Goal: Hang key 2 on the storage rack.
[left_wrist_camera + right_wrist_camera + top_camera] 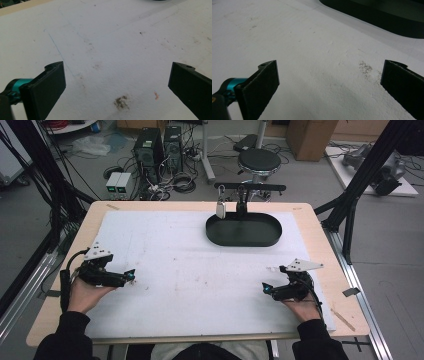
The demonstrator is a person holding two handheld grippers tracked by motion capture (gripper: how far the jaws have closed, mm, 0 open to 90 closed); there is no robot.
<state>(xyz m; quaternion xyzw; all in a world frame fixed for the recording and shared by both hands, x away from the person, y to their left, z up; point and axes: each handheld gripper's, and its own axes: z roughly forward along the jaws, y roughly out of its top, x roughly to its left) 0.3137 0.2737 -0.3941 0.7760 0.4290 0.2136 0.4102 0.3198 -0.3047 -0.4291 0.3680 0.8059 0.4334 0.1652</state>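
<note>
My left gripper (131, 274) rests low over the white mat (190, 270) at the table's left side, held in a hand. Its jaws stand wide apart with nothing between them, seen in the left gripper view (116, 82). My right gripper (266, 289) sits at the right side of the mat, also open and empty (329, 82). A black oval tray (243, 230) lies at the far middle of the mat, and its dark rim (372, 18) crosses the top of the right gripper view. A small white padlock-like object (220, 208) hangs from a black stand (248, 189) at the tray's far edge.
The mat carries faint stains (121, 102) and pencil lines. The wooden table edge (320, 225) frames the mat. Beyond the table are a black stool (259, 161), computer towers (149, 147), cables on the floor and black frame posts (365, 170) at right.
</note>
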